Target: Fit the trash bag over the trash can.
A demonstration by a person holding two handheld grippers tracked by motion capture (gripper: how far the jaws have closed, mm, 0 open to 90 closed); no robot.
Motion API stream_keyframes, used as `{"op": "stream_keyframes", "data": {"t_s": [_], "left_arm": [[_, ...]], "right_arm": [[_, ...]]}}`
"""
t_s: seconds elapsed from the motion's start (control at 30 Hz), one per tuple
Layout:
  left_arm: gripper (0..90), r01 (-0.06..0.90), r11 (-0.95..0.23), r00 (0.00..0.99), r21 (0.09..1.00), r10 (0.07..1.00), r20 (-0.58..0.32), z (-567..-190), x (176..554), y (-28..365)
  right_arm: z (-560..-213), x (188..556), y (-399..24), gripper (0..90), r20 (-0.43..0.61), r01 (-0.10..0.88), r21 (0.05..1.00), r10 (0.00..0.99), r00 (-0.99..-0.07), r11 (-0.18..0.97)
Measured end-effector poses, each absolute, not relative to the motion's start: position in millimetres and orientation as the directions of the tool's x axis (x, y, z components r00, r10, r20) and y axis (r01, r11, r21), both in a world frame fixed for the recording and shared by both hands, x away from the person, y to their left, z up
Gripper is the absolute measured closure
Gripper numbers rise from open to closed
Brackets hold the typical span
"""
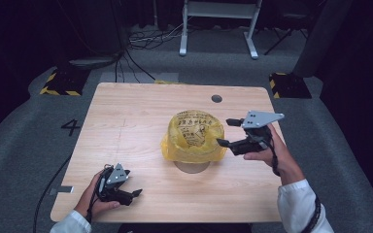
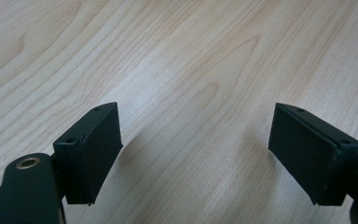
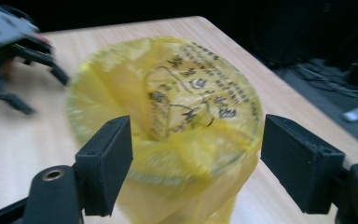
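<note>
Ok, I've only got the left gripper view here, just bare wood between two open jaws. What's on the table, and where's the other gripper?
Observer: A yellow plastic bag with black print lines a round container at the middle of the table.
Operator: And the right gripper?
Observer: The right gripper is at the bag's right side, jaws open, nothing between the pads.
Operator: Is the bag's mouth open?
Observer: Yes, in the right gripper view the bag is spread over the rim and you look down into it.
Operator: And my left gripper, near the bag?
Observer: No, the left gripper sits near the front left of the table, apart from the bag.
</note>
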State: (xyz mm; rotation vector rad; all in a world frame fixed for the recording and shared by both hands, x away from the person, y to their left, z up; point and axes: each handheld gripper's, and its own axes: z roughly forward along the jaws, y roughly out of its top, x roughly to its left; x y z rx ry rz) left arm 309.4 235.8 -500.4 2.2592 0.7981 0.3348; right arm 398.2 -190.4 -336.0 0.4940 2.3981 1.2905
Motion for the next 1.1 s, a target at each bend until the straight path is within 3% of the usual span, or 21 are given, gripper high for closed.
{"op": "stream_keyframes", "data": {"t_s": [0.2,0.27,0.47,0.7,0.93,1.1], "left_arm": [[16.5,0.446,-0.548,0.779,0.708,0.627,-0.006,-503.7,311.7,239.1],[16.2,0.437,-0.55,0.782,0.712,0.623,0.002,-504.5,312.3,239.5],[15.6,0.432,-0.554,0.788,0.712,0.616,0.002,-504.7,313.1,239.8],[15.6,0.431,-0.555,0.789,0.711,0.615,0.002,-504.8,313.2,239.8],[15.6,0.431,-0.555,0.789,0.712,0.615,0.002,-504.8,313.2,239.8],[15.6,0.43,-0.555,0.789,0.712,0.615,0.002,-504.8,313.2,239.8]], "right_arm": [[-336.0,406.6,-166.6,25.8,-0.159,0.12,0.826,0.431,-0.888,0.551],[-335.7,408.9,-160.1,35.4,-0.161,0.119,0.815,0.42,-0.893,0.567],[-337.6,415.1,-141.4,39.4,-0.158,0.124,0.8,0.405,-0.9,0.587],[-347.7,424.4,-118.0,53.4,-0.157,0.128,0.74,0.355,-0.922,0.66],[-360.7,436.3,-103.7,56.9,-0.125,0.168,0.672,0.334,-0.934,0.721],[-367.3,443.7,-97.3,53.7,-0.066,0.259,0.615,0.375,-0.925,0.745]]}}
